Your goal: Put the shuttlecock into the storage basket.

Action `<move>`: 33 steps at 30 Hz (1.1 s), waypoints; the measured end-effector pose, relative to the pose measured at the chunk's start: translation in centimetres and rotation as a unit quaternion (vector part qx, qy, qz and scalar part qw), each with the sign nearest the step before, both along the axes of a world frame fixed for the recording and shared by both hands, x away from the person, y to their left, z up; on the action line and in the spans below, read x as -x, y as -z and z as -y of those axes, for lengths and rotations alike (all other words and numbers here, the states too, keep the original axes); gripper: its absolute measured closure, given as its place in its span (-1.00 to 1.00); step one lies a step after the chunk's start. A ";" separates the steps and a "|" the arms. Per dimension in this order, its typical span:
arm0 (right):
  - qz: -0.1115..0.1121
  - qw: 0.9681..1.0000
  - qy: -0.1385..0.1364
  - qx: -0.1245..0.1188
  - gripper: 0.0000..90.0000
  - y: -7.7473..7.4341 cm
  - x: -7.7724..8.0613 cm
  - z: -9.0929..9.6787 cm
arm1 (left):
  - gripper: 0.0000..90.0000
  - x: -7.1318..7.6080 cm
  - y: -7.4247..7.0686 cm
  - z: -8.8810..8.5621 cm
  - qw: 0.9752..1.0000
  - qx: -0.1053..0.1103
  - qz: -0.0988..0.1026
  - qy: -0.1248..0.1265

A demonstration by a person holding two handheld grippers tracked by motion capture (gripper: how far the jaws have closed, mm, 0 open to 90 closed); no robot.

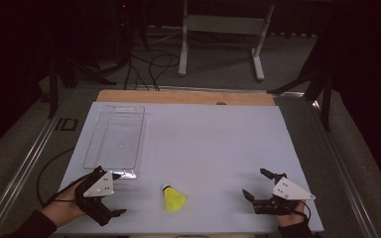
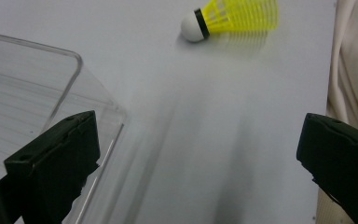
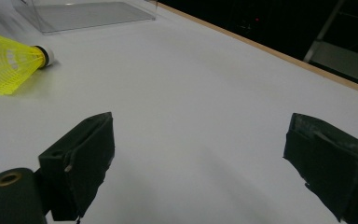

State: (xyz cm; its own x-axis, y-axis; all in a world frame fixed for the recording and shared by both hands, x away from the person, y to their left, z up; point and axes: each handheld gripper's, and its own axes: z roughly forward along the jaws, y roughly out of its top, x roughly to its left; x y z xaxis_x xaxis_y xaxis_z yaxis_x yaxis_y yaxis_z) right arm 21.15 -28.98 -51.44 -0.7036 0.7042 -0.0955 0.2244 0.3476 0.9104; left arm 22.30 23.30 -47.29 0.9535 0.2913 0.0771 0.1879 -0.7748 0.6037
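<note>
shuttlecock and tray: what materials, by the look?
Shuttlecock: likely plastic; neon-yellow mesh skirt with open slots, smooth white rounded head, black band. Tray: clear rigid plastic, probably acrylic; the table shows through it, and its edges and rounded corners catch glossy highlights.

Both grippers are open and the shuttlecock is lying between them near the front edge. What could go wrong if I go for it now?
The shuttlecock lies on its side near the table's front edge; a nudge from the left gripper could roll it off. Its yellow mesh skirt may crush if clamped. The clear tray sits close by the left gripper and could get bumped.
</note>
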 end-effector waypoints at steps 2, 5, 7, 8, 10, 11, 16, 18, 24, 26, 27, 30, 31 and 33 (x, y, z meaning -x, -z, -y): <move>-0.001 1.000 0.000 0.000 -0.80 0.0 0.0 0.0 | -1.00 -0.2 -0.1 0.1 1.000 -0.012 -0.002 0.005; -0.001 1.000 0.000 -0.001 -0.80 0.0 0.0 0.0 | -1.00 -0.4 -0.2 0.3 0.999 -0.029 -0.005 0.019; -0.001 1.000 0.000 0.000 -0.80 0.0 0.0 0.0 | -1.00 -0.6 -0.4 0.5 0.999 -0.036 -0.010 0.028; -0.001 1.000 0.000 0.000 -0.80 0.0 0.0 0.0 | -1.00 -0.6 -0.4 0.5 0.999 -0.036 -0.010 0.028; -0.001 1.000 -0.001 0.000 -0.80 0.0 0.0 0.0 | -1.00 -0.7 -0.4 0.7 0.998 -0.045 -0.016 0.039; -0.002 1.000 -0.001 -0.001 -0.80 0.0 0.0 0.0 | -1.00 -0.7 -0.5 0.7 0.998 -0.047 -0.012 0.048; -0.002 1.000 -0.002 -0.002 -0.80 0.0 0.0 0.0 | -1.00 -1.0 -0.5 1.1 0.994 -0.057 -0.018 0.090; -0.003 1.000 -0.003 -0.002 -0.80 0.1 0.0 0.0 | -0.98 -1.2 -0.5 1.2 0.992 -0.064 -0.026 0.105; -0.003 1.000 -0.003 -0.003 -0.80 0.1 -0.1 0.0 | -0.98 -1.5 -0.2 2.1 0.986 -0.087 -0.062 0.131; -0.004 1.000 -0.003 -0.002 -0.80 0.1 -0.1 0.0 | -0.98 -1.7 -0.2 2.4 0.982 -0.102 -0.074 0.138; -0.005 1.000 -0.003 -0.004 -0.80 0.1 -0.1 0.0 | -0.98 -1.8 -0.2 2.6 0.979 -0.113 -0.084 0.149; -0.003 1.000 -0.004 -0.003 -0.80 0.1 -0.1 0.0 | -0.98 -2.1 -0.2 2.9 0.976 -0.121 -0.098 0.150; -0.003 1.000 -0.003 -0.003 -0.80 0.1 0.0 0.0 | -0.97 -2.2 -0.2 3.0 0.976 -0.120 -0.100 0.152; -0.004 1.000 -0.003 -0.004 -0.80 0.1 -0.1 0.0 | -0.97 -2.5 -0.3 3.3 0.974 -0.128 -0.100 0.159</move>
